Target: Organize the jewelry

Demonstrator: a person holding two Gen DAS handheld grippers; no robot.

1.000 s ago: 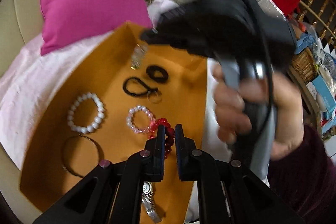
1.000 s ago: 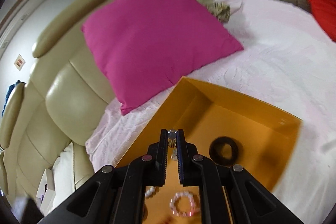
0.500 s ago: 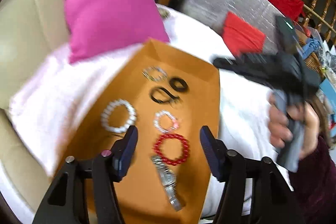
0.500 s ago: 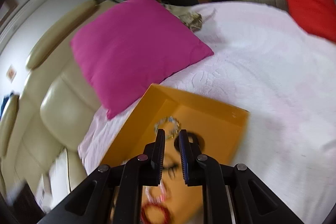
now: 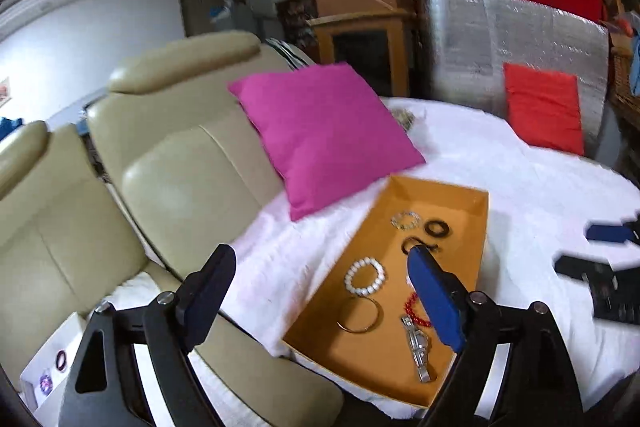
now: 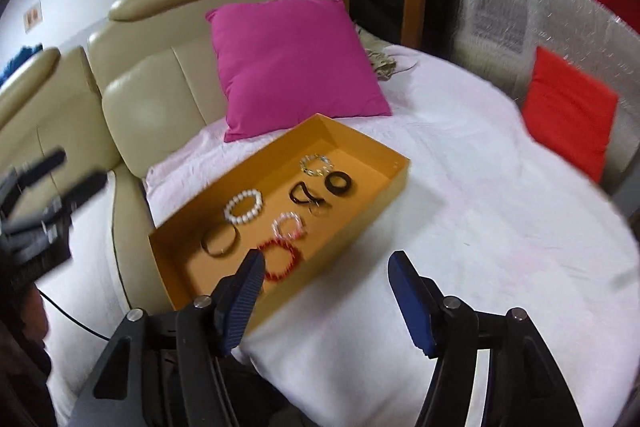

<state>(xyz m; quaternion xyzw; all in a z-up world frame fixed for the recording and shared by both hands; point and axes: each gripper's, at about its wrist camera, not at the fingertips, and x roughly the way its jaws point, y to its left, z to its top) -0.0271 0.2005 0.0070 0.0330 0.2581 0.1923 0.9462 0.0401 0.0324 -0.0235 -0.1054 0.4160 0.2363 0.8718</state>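
An orange tray (image 5: 356,359) lies on the white-covered bed. It holds a clear bead bracelet (image 5: 406,219), a black hair tie (image 5: 437,228), a black cord (image 5: 412,245), a white pearl bracelet (image 5: 365,277), a thin bangle (image 5: 358,315), a red bead bracelet (image 5: 412,307) and a silver watch (image 5: 418,347). A pink bracelet (image 6: 287,225) shows in the right wrist view. My left gripper (image 5: 320,259) hovers above the tray's near left, jaws opening, empty. Over the tray's (image 6: 192,267) near right edge my right gripper (image 6: 326,261) is opening too, with nothing between its fingers.
A magenta cushion (image 5: 328,131) leans on the cream leather sofa (image 5: 180,187) behind the tray. A red cushion (image 5: 542,107) rests against a silver foil panel (image 5: 520,35) at the far right. White bedding (image 6: 460,207) spreads to the right of the tray.
Both grippers went from shut to wide apart and pulled up and back from the tray. The clear bracelet left the right fingers and the red bracelet now lies flat in the tray.
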